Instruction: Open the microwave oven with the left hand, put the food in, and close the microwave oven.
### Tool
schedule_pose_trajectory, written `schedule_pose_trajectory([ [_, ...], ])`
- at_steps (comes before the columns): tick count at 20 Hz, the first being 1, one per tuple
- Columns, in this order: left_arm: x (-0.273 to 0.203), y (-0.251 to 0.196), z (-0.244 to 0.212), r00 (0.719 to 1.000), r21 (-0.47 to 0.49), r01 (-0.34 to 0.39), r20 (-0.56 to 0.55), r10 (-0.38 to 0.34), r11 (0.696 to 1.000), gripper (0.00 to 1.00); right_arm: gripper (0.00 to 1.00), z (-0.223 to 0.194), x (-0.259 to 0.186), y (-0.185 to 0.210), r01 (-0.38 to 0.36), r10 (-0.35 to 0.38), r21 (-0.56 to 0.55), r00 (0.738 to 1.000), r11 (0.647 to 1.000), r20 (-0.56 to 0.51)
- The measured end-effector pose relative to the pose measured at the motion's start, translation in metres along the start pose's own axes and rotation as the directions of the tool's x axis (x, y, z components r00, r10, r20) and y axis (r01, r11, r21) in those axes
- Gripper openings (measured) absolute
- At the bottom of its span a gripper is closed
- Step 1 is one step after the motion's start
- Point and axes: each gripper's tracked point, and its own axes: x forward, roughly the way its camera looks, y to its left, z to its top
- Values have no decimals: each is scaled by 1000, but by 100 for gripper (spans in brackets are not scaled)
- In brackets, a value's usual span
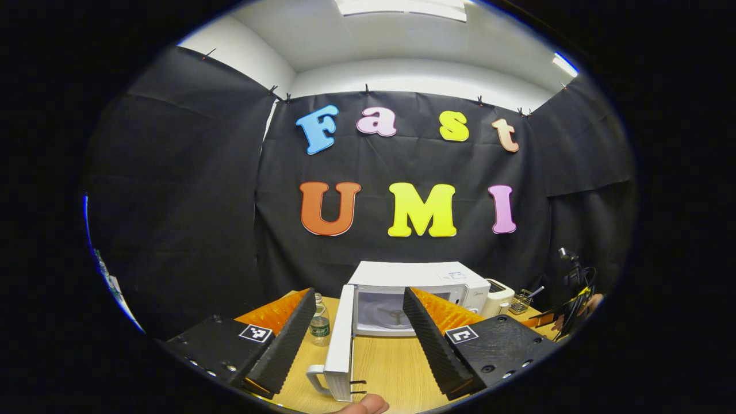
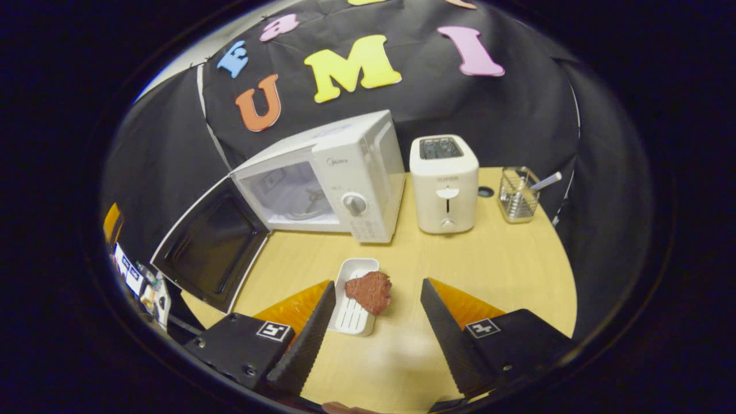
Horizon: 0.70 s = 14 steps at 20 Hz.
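The white box-shaped microwave oven (image 2: 339,184) already stands with its dark-lined door (image 2: 213,253) swung wide, so by my reading the opening step is done and fetching the food is the step in hand. In the left gripper view the left gripper (image 1: 356,339) has its fingers spread apart with nothing gripped; the door's edge (image 1: 340,339) and its white loop handle (image 1: 315,376) lie between them, touching neither finger as far as I can tell, and the oven's bare cavity (image 1: 385,313) sits farther ahead.

The right gripper (image 2: 374,333) is likewise released, fingers wide. The food, a reddish-brown slab of meat (image 2: 370,291) lying partly on a small white ribbed plastic tray (image 2: 353,307), sits just ahead of the gap between those fingers, nearer the left one. The next move calls for lowering the right fingers around the tray (or the meat itself) and clenching.

The pale wooden desk (image 2: 494,270) also carries a cream two-slot toaster (image 2: 444,184) and a wire utensil basket (image 2: 517,195) beyond the right finger, plus a small clear bottle (image 1: 319,325) beside the door. Black cloth walls the booth.
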Motion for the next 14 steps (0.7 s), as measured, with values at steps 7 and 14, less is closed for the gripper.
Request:
schedule_pose_trajectory([
  [7,6,9,-13,998,19,-30,-46,31,999,94,46,-31,61,-5,-143,179,248,975,958,-129],
  [14,2,15,-14,999,17,-17,-33,18,1000,94,11,-27,27,8,-125,136,142,988,982,-76],
])
